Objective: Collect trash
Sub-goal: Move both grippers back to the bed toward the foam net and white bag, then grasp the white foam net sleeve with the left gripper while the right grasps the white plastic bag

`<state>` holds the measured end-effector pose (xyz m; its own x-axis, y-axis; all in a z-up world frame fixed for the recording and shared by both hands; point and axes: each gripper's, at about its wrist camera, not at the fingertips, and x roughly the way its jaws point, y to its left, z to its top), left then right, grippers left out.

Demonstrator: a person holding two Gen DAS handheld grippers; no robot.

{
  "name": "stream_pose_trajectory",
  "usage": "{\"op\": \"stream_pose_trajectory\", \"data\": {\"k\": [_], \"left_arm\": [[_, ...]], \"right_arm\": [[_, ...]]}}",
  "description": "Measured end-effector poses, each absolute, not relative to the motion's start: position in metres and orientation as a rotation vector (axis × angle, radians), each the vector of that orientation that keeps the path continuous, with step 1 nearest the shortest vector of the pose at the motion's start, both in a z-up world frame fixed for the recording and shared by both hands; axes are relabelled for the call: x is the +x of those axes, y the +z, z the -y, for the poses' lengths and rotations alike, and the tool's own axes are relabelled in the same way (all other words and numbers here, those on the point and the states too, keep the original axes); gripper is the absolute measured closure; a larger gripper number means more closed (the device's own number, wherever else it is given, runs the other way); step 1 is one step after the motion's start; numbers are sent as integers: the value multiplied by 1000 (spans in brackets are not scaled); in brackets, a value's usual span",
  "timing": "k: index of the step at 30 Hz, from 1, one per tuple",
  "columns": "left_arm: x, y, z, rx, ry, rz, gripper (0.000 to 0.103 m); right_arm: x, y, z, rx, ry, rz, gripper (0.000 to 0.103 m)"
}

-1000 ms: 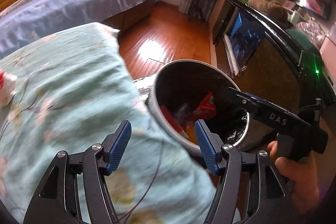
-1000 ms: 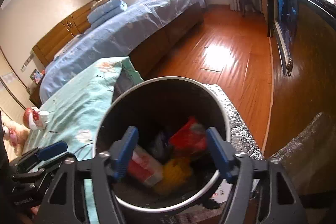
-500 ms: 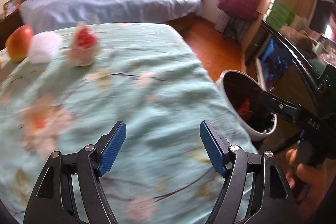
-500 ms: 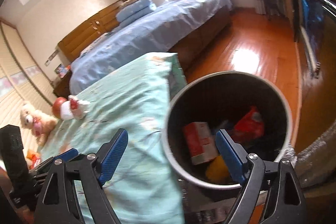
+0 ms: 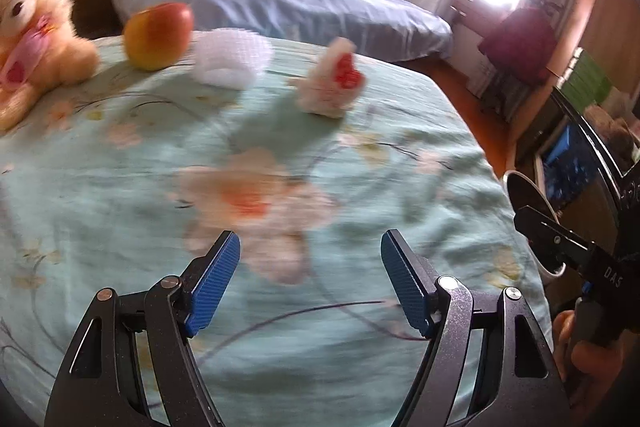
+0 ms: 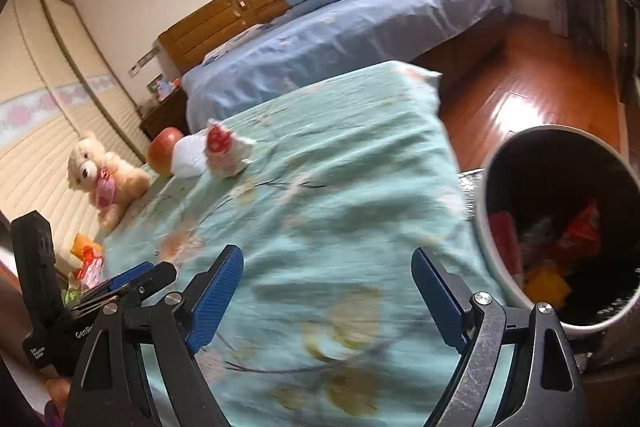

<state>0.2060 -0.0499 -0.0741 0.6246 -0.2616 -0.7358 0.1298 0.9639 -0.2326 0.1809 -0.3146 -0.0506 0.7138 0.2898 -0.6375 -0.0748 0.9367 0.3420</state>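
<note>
Left gripper and right gripper: jaws wide, just been opening, nothing between. Crumpled wrapper on bed near apple. Bin beside bed, trash inside.

you have one cream plush teddy bear, one round red-and-yellow apple, one white foam net sleeve and one crumpled white-and-red wrapper on the teal floral bedspread. one round dark bin with a white rim stands beside it, several scraps inside, too jumbled to count. you hold two blue-padded grippers, the left gripper and the right gripper.
</note>
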Motion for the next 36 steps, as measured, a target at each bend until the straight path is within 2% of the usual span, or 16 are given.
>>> {"op": "stream_pose_trajectory", "data": {"k": [15, 36], "left_arm": [[234, -75, -6, -150, -123, -869, 28], [372, -85, -33, -91, -94, -877, 29]], "right_arm": [[225, -59, 245, 247, 295, -793, 15], [316, -61, 217, 295, 329, -789, 19]]}}
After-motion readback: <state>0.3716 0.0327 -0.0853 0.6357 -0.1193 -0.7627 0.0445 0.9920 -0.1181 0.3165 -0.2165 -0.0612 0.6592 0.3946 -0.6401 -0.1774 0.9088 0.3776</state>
